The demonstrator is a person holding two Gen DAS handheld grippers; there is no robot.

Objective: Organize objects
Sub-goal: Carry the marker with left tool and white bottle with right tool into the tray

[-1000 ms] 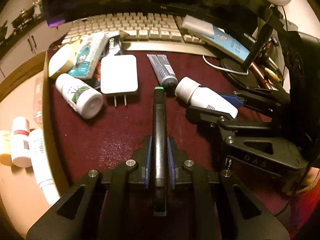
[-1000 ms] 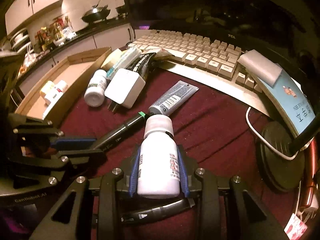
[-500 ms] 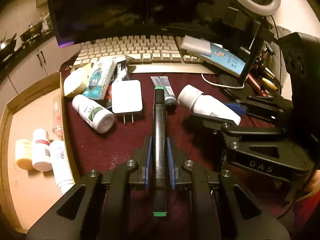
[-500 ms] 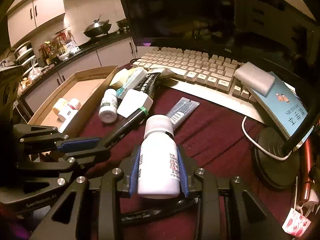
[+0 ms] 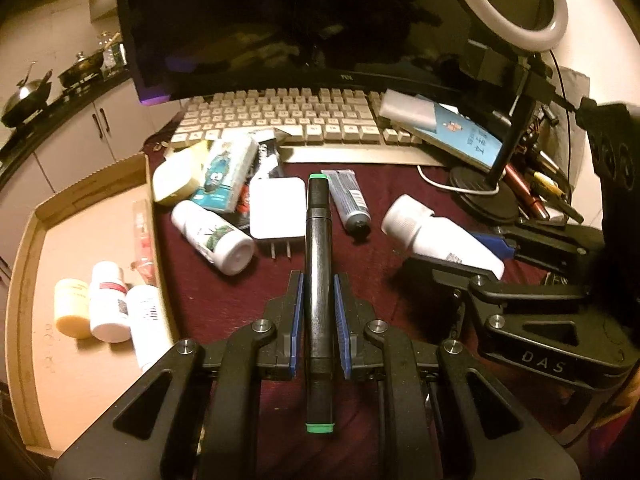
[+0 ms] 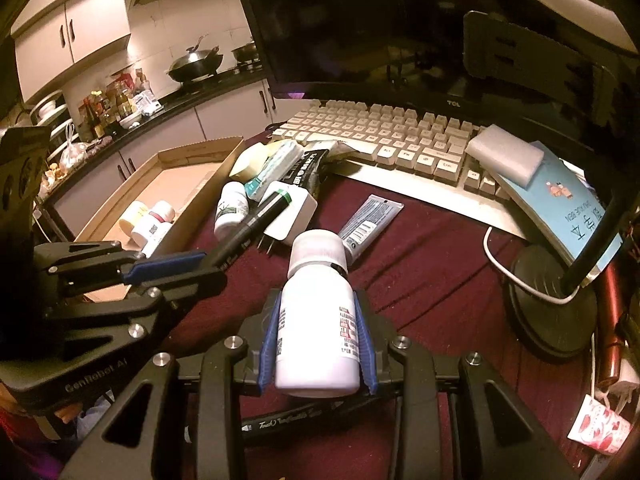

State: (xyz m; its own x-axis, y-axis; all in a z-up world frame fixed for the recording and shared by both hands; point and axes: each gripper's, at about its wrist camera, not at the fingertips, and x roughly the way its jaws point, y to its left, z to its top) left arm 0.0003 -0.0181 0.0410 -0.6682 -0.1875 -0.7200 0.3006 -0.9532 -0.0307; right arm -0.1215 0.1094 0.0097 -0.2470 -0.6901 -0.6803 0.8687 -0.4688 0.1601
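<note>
We hold a black marker (image 5: 318,280) with green end caps in our left hand-held gripper (image 5: 318,284); its blue pads are clamped tight on the barrel, and the marker runs straight out along the fingers, one green cap toward the camera and the other out over the dark red worktop (image 5: 224,304). Our right hand-held gripper (image 6: 316,320) is closed at a narrow width on a white bottle (image 6: 316,320), which lies lengthwise between the pads with its white cap (image 6: 318,250) pointing away from us. Both things are lifted clear of the cloth.

To the left of the worktop sits a shallow cardboard box (image 5: 30,220). Inside it, near its right wall, we see a small yellowish jar (image 5: 72,308), a white bottle with a red label (image 5: 106,300) and another white bottle (image 5: 146,320), all close together.

Still on the cloth lie a white bottle with a green leaf label (image 5: 212,238) on its side, a white plug adapter (image 5: 276,208) just beside it, a grey tube (image 5: 350,204), and a heap of packets (image 5: 224,172) against the near edge of a beige keyboard (image 5: 280,116). Under our right hand-held gripper a second black marker (image 6: 288,420) lies on the cloth. A dark monitor (image 5: 280,20) stands behind the keyboard, and a ring light (image 5: 508,4) on a black stand rises at the right.
</note>
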